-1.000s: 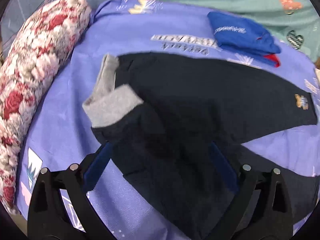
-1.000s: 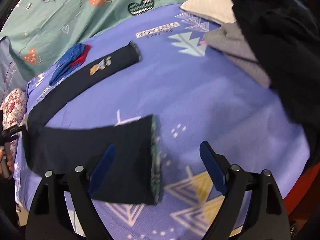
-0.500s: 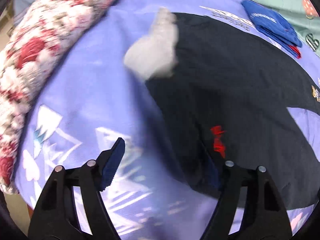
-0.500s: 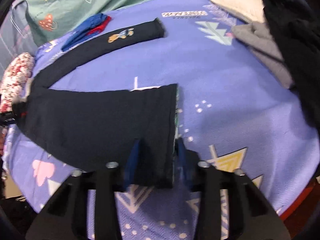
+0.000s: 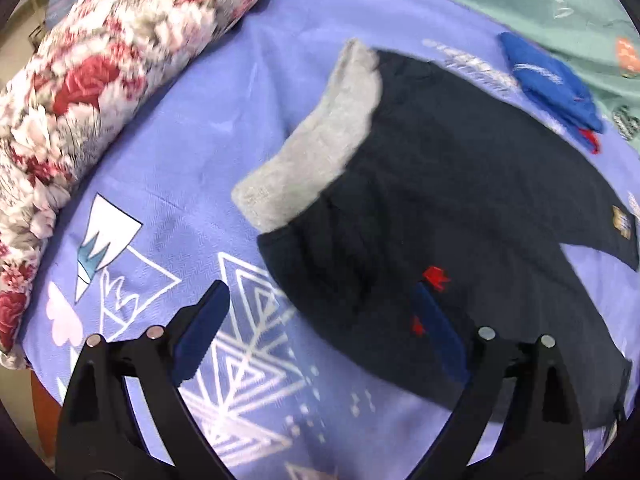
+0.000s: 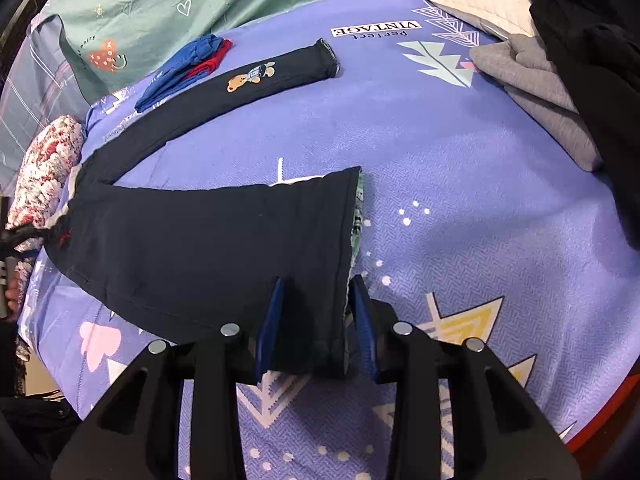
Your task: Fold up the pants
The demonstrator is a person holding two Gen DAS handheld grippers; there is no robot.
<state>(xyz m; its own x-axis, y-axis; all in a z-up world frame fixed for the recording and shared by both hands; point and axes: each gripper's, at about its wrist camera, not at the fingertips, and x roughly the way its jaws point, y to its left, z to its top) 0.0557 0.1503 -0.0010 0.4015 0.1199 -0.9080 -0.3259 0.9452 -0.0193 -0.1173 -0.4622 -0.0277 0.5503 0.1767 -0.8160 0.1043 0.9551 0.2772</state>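
The right gripper is clamped narrow on the hem of the nearer leg of the pants, dark cloth bunched between its blue pads. The left gripper stands wide and its jaws are opening; one blue pad lies over the pants' waist end beside a small red mark, the other over bare bedsheet, and nothing is pinched between them.

The pants are dark navy, nearly black, and lie flat on the purple bedsheet with its white triangle and tree prints. Their waistband is turned back, showing a pale grey fleece lining. A small bear patch sits on the farther leg, near that leg's cuff.

Seen from the right wrist, the two legs spread apart in a V from the waist at the picture's left: the nearer leg runs rightward to the held hem, and the farther leg slants up and to the right, well apart from it, with bare sheet between.

Beyond the farther leg lies a folded blue and red garment. A red floral bolster lies past the waistband. Grey and black clothes are piled beyond the hems.
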